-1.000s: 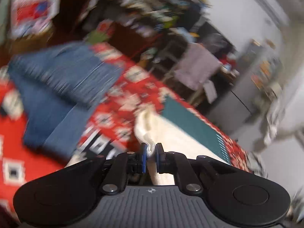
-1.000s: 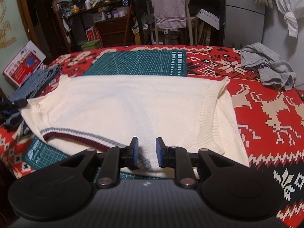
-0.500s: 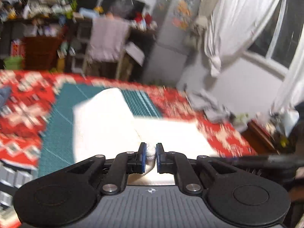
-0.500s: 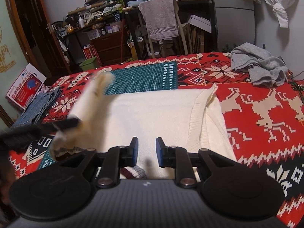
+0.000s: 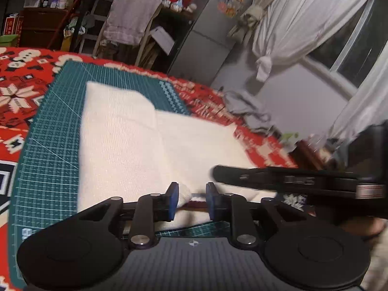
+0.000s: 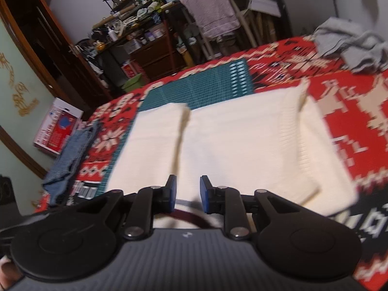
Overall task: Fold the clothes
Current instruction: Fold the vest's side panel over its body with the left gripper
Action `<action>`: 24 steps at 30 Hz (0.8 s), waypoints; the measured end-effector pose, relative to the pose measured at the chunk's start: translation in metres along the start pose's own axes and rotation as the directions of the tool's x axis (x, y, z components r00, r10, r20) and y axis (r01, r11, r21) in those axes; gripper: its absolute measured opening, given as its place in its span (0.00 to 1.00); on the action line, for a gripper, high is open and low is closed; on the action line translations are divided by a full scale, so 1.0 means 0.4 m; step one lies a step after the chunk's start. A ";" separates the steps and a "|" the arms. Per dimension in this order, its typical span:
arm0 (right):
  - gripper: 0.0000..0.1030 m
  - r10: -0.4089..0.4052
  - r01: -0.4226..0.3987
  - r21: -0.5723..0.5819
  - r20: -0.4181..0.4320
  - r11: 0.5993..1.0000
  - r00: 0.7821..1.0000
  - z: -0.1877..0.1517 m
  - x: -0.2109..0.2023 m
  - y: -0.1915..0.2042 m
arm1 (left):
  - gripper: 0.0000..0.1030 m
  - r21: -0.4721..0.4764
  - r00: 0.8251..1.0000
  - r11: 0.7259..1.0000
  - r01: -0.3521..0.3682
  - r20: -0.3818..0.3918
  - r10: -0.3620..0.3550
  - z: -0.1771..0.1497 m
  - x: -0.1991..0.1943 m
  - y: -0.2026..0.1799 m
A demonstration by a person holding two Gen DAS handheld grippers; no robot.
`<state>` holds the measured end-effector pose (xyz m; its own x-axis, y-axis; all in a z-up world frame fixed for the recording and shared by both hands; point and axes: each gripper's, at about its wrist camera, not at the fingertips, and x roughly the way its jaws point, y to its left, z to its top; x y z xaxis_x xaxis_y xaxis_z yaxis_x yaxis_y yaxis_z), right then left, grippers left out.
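A cream knitted sweater (image 6: 242,145) lies flat on the green cutting mat (image 6: 206,77), its left side folded over onto the body along a straight crease. My left gripper (image 5: 191,201) is open just above the sweater (image 5: 135,140) near edge; a cream corner and a maroon stripe show between its fingers, untouched by the pads. My right gripper (image 6: 188,196) is open too, low over the striped hem, holding nothing. Its black body (image 5: 303,180) crosses the right of the left wrist view.
A red patterned cloth (image 6: 351,111) covers the table. A crumpled grey garment (image 6: 351,41) lies at the far right and folded jeans (image 6: 72,150) at the left edge. A chair draped with a towel (image 6: 213,12), cluttered shelves and a red-and-white box (image 6: 58,126) stand beyond.
My left gripper swung right with the sweater's left side, laid it over the body and opened, letting go. The right gripper stayed open and tilted toward the hem.
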<state>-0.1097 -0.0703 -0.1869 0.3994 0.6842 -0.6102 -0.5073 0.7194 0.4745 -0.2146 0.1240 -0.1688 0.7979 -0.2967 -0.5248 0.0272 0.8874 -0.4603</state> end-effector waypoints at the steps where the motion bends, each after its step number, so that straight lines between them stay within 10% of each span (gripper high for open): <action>1: 0.23 0.009 -0.009 0.007 -0.010 1.000 1.000 0.001 0.012 0.004 | 0.25 -0.008 1.000 1.000 0.005 0.016 -0.005 0.003 -0.021 0.002; 8: 0.31 0.077 -0.070 0.081 -0.090 0.994 0.993 -0.006 0.095 0.021 | 0.26 -0.150 0.992 0.987 -0.059 0.104 0.076 0.045 -0.108 0.116; 11: 0.06 0.053 -0.047 0.051 -0.106 0.998 0.993 -0.012 0.107 0.041 | 0.25 -0.172 0.992 0.983 -0.057 0.105 0.076 0.061 -0.108 0.151; 15: 0.05 0.014 -0.015 -0.025 -0.048 1.000 0.999 -0.011 0.049 0.079 | 0.23 -0.143 0.995 0.990 -0.008 0.099 0.023 0.075 -0.094 0.162; 24: 0.05 -0.090 0.084 -0.088 -0.066 0.993 0.994 -0.051 0.038 0.075 | 0.11 -0.097 0.999 0.995 -0.033 -0.032 0.030 0.039 0.005 0.172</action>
<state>-0.1342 -0.0408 -0.1949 0.3924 0.6072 -0.6908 -0.5368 0.7611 0.3641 -0.2019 0.1899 -0.1904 0.7785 -0.2812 -0.5612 -0.0576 0.8583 -0.5099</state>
